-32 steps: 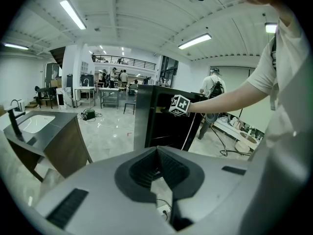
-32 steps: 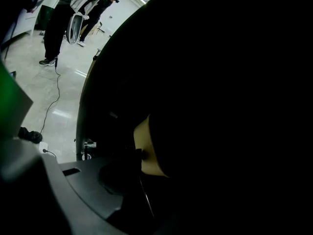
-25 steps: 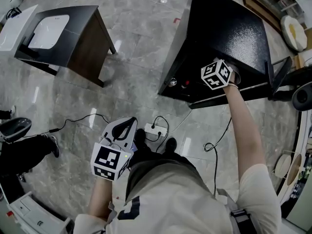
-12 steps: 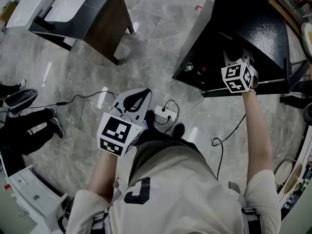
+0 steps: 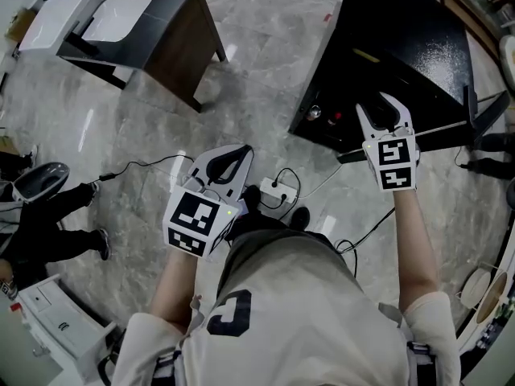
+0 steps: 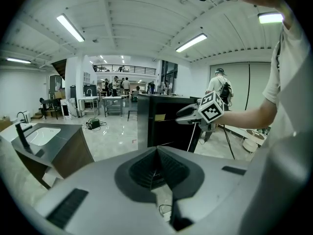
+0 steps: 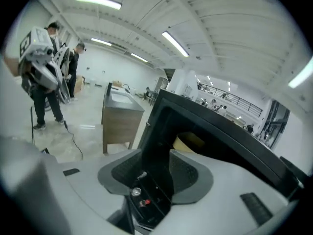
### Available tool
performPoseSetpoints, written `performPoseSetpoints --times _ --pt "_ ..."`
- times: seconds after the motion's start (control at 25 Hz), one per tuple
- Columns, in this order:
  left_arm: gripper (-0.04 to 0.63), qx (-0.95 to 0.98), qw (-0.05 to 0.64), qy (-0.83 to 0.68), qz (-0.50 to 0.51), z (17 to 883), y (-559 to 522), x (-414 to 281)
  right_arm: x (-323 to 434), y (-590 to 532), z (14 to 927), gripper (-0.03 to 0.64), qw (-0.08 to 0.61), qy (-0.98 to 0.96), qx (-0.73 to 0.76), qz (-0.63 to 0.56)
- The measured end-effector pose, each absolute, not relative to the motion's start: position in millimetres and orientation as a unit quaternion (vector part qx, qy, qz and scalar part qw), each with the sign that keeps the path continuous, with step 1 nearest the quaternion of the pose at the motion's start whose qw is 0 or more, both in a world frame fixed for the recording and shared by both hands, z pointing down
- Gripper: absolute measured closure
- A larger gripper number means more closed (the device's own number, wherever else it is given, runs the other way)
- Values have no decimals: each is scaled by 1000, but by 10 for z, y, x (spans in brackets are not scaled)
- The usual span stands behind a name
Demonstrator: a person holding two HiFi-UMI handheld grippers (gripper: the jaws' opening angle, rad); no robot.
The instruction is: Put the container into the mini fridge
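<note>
In the head view, the left tool [image 5: 229, 153] is at centre frame, low in front of the person's body, over the grey marble floor [image 5: 241, 79]. Its 2 jaws are closed on each other and hold nothing. The right tool [image 5: 381, 111] reaches out at upper right, its jaws spread and empty, tips at the lower front edge of the black mini fridge [image 5: 402, 47]. A white power strip [image 5: 273, 191] lies on the floor between the 2 tools. A dark bench [image 5: 173, 30] carrying a white basin [image 5: 121, 14] stands at upper left.

In the left gripper view, the ribbed pads meet at lower centre with only a thin seam between them. Beyond them stands the mini fridge, with the right tool held up beside it at centre right.

In the right gripper view, the jaws stand well apart, and through the gap show a metal knob [image 7: 136, 192] and a red button [image 7: 143, 202] on the fridge front. A pale yellow container [image 7: 190, 141] sits in the fridge's dark recess, just above the jaws and touched by neither.
</note>
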State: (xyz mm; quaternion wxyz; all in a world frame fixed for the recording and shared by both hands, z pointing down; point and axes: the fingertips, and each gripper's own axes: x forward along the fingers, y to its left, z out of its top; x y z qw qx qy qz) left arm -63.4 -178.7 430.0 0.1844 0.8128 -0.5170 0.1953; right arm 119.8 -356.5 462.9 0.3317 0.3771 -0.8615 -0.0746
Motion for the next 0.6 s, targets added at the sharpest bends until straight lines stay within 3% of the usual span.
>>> performPoseSetpoints --times 0.6 --pt "540 834 149 -490 205 4040 -1668 141 1338 -2478 4026 439 235 -915 326 -29"
